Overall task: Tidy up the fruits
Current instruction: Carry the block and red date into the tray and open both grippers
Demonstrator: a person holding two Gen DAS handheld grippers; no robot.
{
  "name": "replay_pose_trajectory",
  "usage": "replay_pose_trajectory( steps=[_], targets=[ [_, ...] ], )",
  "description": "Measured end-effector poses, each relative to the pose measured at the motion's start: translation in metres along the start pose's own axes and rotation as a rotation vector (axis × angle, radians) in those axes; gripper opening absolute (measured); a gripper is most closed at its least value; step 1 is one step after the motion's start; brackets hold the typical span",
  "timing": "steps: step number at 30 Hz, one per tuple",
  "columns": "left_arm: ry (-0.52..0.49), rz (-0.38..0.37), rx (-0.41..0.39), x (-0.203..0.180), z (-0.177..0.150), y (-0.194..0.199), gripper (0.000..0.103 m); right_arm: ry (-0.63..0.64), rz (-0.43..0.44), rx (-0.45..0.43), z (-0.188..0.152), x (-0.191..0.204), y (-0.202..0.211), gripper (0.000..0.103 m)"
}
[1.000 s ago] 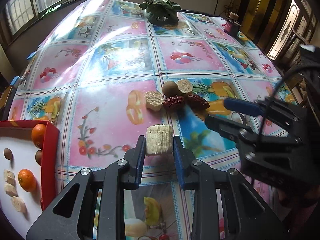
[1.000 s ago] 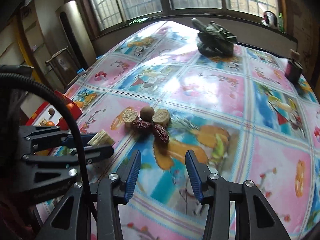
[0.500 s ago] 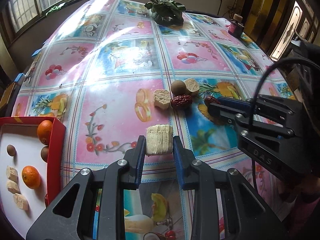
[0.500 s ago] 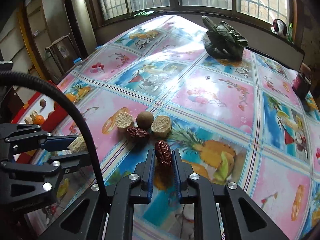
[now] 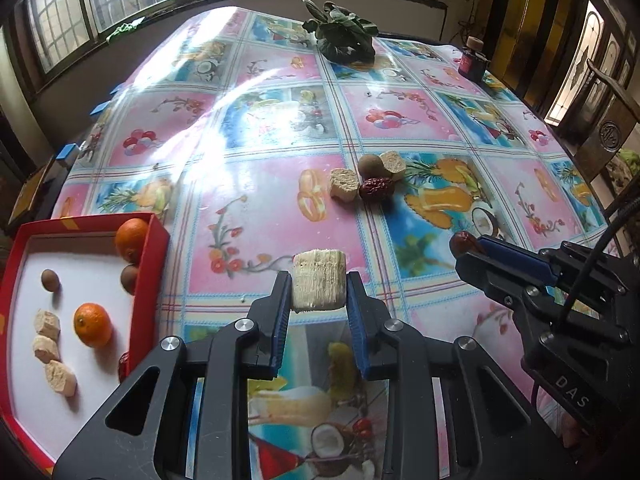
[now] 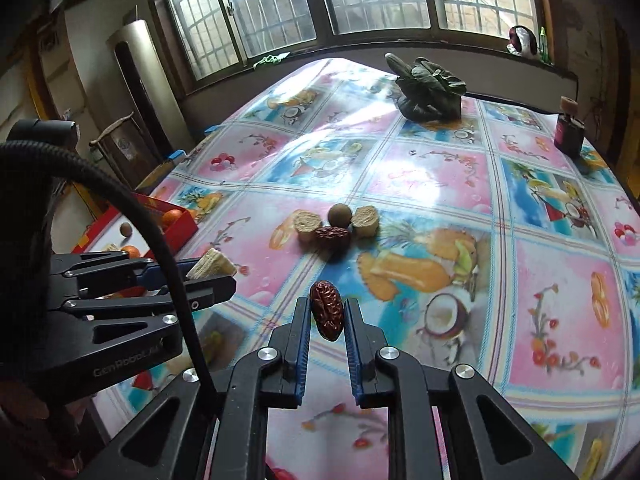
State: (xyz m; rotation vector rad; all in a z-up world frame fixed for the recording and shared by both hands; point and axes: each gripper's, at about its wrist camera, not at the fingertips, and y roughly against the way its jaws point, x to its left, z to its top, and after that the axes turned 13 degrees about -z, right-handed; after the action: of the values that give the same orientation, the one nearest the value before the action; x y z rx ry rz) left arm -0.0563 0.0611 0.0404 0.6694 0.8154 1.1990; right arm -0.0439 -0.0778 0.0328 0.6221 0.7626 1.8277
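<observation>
My left gripper (image 5: 319, 294) is shut on a pale cut sugarcane piece (image 5: 319, 282), held above the tablecloth; it also shows in the right wrist view (image 6: 212, 265). My right gripper (image 6: 327, 314) is shut on a red date (image 6: 327, 314), lifted off the table; its tip and the date show in the left wrist view (image 5: 464, 242). On the table remain two pale cut pieces (image 5: 343, 184) (image 5: 393, 163), a brown round fruit (image 5: 368, 166) and another red date (image 5: 376, 189). The red tray (image 5: 158, 240) at left holds oranges (image 5: 93, 324), small brown fruits and pale pieces.
A bunch of dark leafy greens (image 5: 344, 36) lies at the table's far end. A small dark bottle (image 5: 472, 60) stands at the far right. A wooden chair (image 5: 608, 132) is beside the table's right edge. Windows line the far wall.
My right gripper closed on a red date from the cluster and lifted it back toward me. My left gripper kept its hold on the sugarcane piece and drew back, nearer the tray.
</observation>
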Motion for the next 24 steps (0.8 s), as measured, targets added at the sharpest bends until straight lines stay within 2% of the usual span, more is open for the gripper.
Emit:
replay_pose_trajectory(
  steps=[9, 24],
  targets=[
    [0.009, 0.033, -0.043, 0.018, -0.017, 0.029, 0.026, 0.01, 0.028, -0.009, -0.01, 0.037, 0.016, 0.016],
    [0.065, 0.067, -0.097, 0.056, -0.037, 0.064, 0.026, 0.097, 0.071, -0.026, -0.005, 0.101, 0.026, 0.016]
  ],
)
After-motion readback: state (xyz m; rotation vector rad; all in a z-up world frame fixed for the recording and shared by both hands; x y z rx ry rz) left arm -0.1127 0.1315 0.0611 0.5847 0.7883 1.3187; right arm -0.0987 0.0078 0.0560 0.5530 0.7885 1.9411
